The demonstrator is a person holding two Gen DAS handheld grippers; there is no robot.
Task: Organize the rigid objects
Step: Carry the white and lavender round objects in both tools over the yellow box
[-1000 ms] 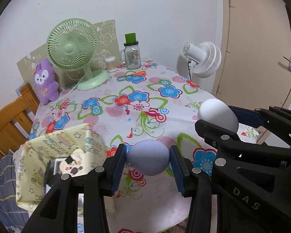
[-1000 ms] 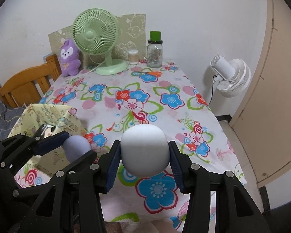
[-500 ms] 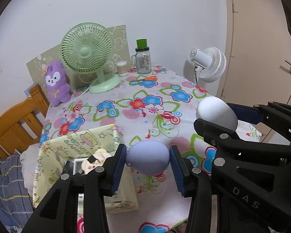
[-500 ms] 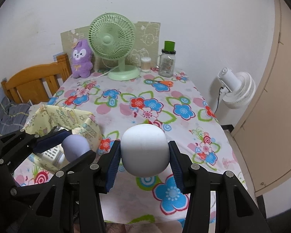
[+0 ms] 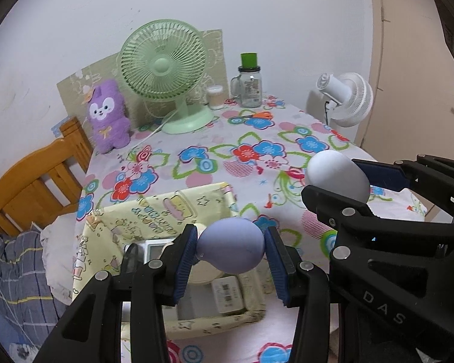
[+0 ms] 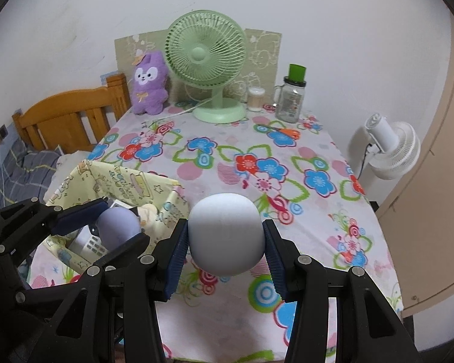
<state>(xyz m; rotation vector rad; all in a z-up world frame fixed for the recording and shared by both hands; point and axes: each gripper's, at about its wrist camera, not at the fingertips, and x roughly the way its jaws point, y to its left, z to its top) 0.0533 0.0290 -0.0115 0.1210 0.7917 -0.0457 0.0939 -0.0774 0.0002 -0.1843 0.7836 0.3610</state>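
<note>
The table (image 6: 287, 199), under a flowered cloth, filled most of both views, with a wooden chair (image 6: 69, 115) at its left edge and a white floor fan (image 6: 390, 148) off its right edge beside a door. Along the far wall stood a green desk fan (image 6: 208, 66), a purple plush toy (image 6: 149, 81), a glass jar with a green lid (image 6: 292, 96) and a small cotton-swab tub (image 6: 255, 98). The middle of the table lay bare. A yellow fabric bin (image 5: 172, 211) sat at the near left corner, holding a white device with keys (image 6: 89, 243) and other small items too hidden to name.

The left hand-held gripper (image 5: 231, 249) was clamped on a lavender egg-shaped toy (image 5: 231, 249), held above the bin's open top. The right hand-held gripper (image 6: 225, 239) was clamped on a larger white egg-shaped toy (image 6: 225, 234), held over the cloth just right of the bin.
</note>
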